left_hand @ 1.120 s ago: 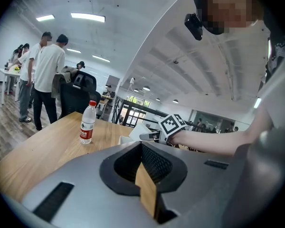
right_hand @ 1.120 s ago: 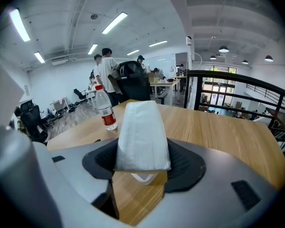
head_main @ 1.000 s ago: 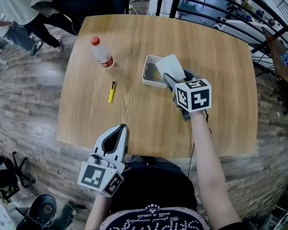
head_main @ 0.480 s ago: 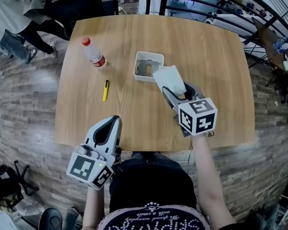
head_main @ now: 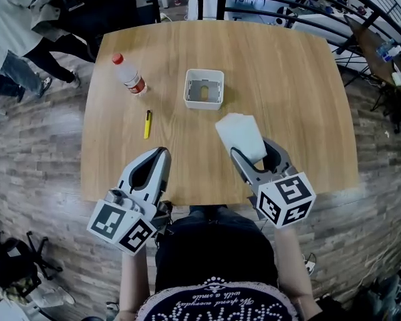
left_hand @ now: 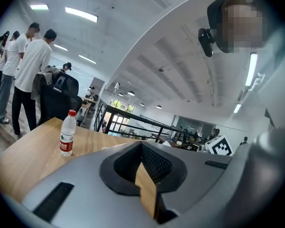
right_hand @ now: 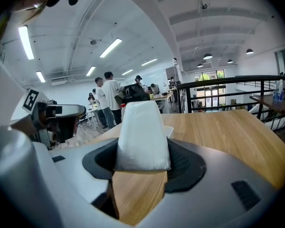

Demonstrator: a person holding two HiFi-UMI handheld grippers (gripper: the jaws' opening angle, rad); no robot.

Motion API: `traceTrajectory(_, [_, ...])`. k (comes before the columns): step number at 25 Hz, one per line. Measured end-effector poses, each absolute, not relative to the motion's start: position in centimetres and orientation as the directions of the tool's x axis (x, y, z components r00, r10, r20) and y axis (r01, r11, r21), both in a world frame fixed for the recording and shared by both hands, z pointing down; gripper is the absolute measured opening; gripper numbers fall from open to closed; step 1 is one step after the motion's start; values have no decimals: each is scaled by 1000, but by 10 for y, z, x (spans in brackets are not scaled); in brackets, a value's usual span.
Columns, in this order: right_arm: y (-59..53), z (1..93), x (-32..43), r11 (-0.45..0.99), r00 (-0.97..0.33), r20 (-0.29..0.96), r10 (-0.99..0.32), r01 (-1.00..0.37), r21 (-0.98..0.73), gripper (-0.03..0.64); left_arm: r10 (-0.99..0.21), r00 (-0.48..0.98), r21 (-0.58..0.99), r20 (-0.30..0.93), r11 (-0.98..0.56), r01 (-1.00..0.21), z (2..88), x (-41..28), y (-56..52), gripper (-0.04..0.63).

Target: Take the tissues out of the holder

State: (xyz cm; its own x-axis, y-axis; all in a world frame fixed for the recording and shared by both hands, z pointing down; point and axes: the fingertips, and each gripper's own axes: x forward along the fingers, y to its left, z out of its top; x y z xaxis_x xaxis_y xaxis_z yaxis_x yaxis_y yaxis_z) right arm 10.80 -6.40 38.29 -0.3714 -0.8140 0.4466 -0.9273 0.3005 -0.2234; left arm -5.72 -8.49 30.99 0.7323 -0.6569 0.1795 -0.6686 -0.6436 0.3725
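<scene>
Head view: right gripper (head_main: 252,150) clamps the tissues (head_main: 240,134) between its fingers, the stack sticking out past the tips, over the table (head_main: 294,79) near its front edge. The holder (head_main: 204,89) sits well apart, emptied. Left gripper (head_main: 160,152) tips are together.

Left gripper view: jaws meet, nothing between them.

Right gripper view: the pads press both sides of the tissues, which stand upright.

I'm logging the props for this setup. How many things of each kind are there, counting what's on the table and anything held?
Clear plastic bottle with red cap: 1
Yellow pen-shaped stick: 1
White square tissue holder: 1
White stack of tissues: 1
Total: 4
</scene>
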Motion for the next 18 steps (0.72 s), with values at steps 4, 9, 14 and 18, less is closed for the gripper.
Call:
traceTrajectory(4, [-38,374,109,280,-346,438,-830,-937,-210,267,-663,734,382,147,-646,-661,303,-56,-95,6])
traceTrajectory(9, [-9,375,101,265,-335,442,-832,-940,-214,267,-640,756,379,136,-672,-636,300,-45,-97,6])
traceTrajectory(14, [4,371,84,319,-364,432,-825,-931,-176,267,-626,769,381,132,-684,-622,298,-43,-91,5])
traceTrajectory(18, [4,367,76,347,-387,417,-822,-922,-171,267,-637,760,386,131,-673,-631,298,-50,-93,6])
